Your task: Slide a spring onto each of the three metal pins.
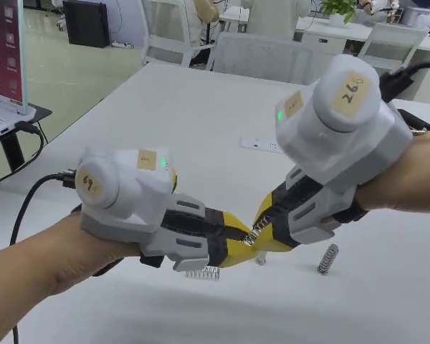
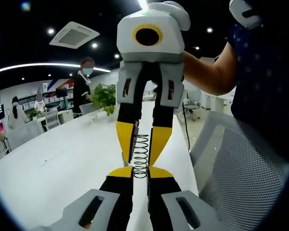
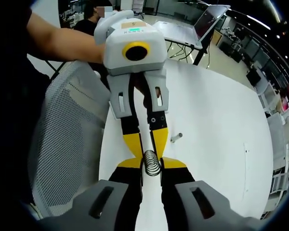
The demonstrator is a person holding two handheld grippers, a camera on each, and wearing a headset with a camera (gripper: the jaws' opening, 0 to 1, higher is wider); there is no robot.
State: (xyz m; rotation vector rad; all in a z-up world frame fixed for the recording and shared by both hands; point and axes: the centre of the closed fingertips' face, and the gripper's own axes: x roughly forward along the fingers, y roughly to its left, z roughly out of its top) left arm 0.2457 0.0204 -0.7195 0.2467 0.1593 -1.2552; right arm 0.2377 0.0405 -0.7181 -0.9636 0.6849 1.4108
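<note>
A small steel spring hangs in the air between the two grippers' yellow tips, which meet nose to nose. My right gripper is shut on it, the coil seen end-on between its tips. My left gripper is shut on the spring's other end. I cannot tell whether a pin sits inside the coil. One metal pin rests on the white table below the tips. A second spring lies flat, and a third spring stands tilted to the right.
An open laptop sits on a side stand at the far left, with a cable trailing to the left gripper. A white power strip lies mid-table. A mesh chair stands at the table's near edge. People stand far off.
</note>
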